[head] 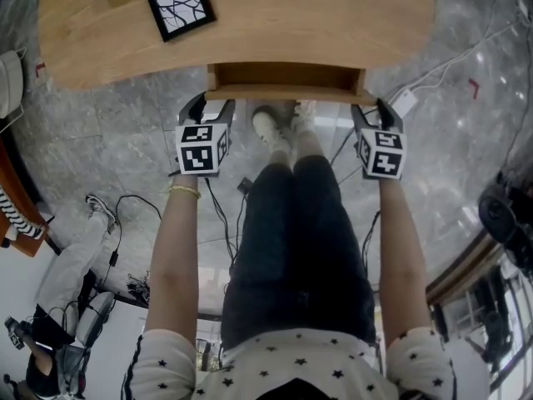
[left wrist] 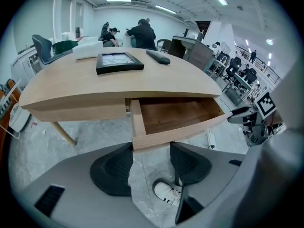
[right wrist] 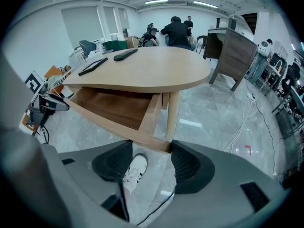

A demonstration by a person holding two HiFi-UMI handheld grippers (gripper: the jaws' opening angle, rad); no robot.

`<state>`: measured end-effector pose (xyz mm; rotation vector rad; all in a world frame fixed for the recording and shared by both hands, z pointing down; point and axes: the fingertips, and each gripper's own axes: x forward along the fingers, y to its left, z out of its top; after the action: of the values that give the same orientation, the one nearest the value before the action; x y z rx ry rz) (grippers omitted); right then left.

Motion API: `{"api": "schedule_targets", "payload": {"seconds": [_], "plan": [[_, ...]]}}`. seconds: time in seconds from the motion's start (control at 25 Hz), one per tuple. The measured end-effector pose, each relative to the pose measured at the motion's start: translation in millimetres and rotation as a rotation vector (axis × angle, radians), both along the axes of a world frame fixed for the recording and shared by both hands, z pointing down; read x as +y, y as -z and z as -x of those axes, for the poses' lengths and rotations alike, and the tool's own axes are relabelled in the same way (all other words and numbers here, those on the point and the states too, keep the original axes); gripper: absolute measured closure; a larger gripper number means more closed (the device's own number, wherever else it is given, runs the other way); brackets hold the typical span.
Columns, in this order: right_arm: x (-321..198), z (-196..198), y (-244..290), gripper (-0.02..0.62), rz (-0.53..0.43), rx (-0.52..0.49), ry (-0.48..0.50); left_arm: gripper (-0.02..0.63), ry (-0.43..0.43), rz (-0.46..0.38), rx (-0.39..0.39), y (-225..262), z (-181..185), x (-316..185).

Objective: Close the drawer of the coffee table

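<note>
Drawer [head: 283, 77] front stands pulled out from under the coffee table [head: 350, 23], towards the person, its wooden inside open to view and bare. At its left front corner sits the left gripper [head: 208, 107]. In the left gripper view its fingers [left wrist: 114, 167] are spread apart, and the drawer's corner lies right at their tips, in the gap; whether they touch the wood I cannot tell. The right gripper [head: 376, 111] is at the other front corner, fingers [right wrist: 192, 167] likewise spread, with the corner just at the tips. Neither gripper is clamped on anything. On the surface lie a black picture frame [head: 178, 3] and a dark remote [left wrist: 158, 57], well back from the drawer. Below the drawer, on the grey marble floor [head: 450, 157], are the person's white shoes [head: 271, 129].
</note>
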<state>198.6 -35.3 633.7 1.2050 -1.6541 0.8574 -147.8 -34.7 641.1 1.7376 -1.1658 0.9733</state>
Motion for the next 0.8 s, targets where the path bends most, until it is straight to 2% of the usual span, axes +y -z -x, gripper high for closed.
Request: {"api": "schedule_targets", "payload": {"seconds": [0.8], "plan": [[-27, -1, 0, 0.328, -0.016, -0.010, -0.001, 0.350, 0.024, -0.020, -0.002, 0, -1, -26]]}}
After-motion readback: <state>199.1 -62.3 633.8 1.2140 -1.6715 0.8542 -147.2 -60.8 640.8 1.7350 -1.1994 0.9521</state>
